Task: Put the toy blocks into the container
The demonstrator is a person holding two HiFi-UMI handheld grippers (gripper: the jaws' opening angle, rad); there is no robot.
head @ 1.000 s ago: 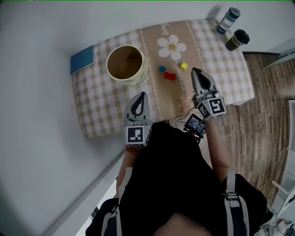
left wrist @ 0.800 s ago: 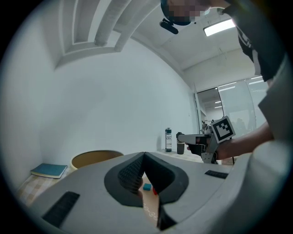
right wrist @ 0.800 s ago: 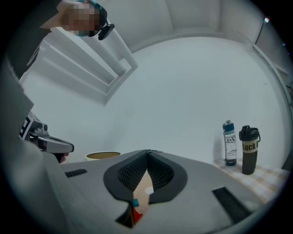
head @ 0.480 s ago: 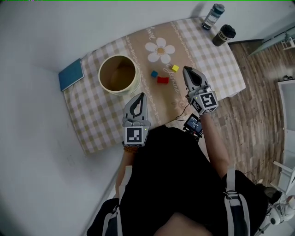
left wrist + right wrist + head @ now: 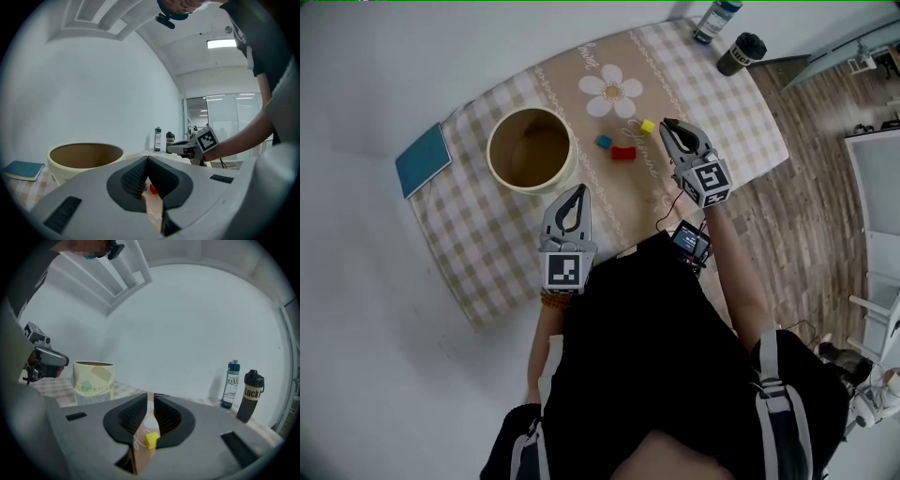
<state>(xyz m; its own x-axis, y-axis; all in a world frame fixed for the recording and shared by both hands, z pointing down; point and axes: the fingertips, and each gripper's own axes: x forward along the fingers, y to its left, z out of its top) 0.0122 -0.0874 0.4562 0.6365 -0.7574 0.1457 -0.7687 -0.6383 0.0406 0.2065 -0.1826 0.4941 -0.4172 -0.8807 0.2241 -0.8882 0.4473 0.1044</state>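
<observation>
Near the container [image 5: 499, 173], head view, you are holding left gripper [image 5: 574, 197] clenched empty, right gripper [image 5: 669, 127] just right of yellow block [image 5: 647, 126], left gripper view, jaws touching, red block [image 5: 153, 189] beyond, right gripper view, jaws just parting, block lying ahead, ungrasped.

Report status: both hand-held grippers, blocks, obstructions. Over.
Left hand-held gripper shut, empty. Right hand-held gripper jaws just opening, nothing between, tips near yellow block. Red block, blue block on cloth; container empty. No obstruction seen.

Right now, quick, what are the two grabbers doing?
Left gripper: closed, holding nothing.
Right gripper: slightly open, its jaws have just been opening, nothing held; the yellow block lies just ahead, untouched.
</observation>
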